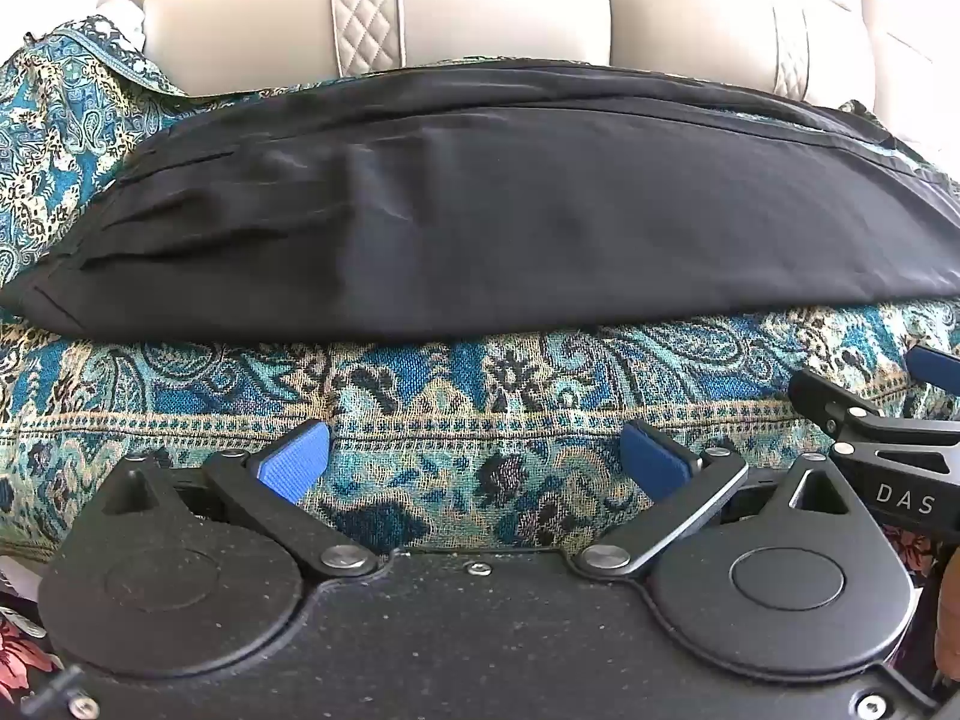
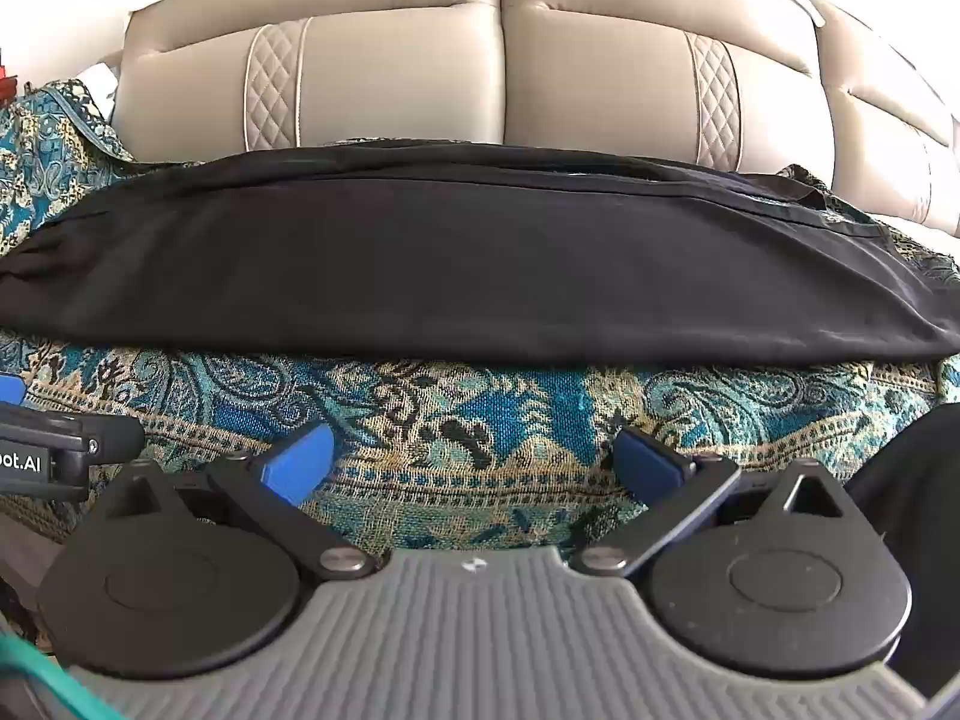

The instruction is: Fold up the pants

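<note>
Black pants [image 1: 510,210] lie flat in a long band across a teal paisley cloth, one leg laid over the other, with pleats at the left end. The right wrist view shows the same pants [image 2: 468,264] stretching side to side. My left gripper [image 1: 474,459] hovers over the cloth just short of the pants' near edge, jaws wide open with nothing between the blue pads. My right gripper [image 2: 471,459] stands likewise, open and empty, near the pants' front edge. Each gripper shows at the side of the other's view.
The paisley cloth [image 1: 420,396] covers a seat; beige leather sofa cushions [image 2: 390,78] with quilted strips rise right behind the pants. The right gripper's fingers [image 1: 870,420] sit at the right edge of the left wrist view. A dark sleeve [image 2: 912,480] shows at right.
</note>
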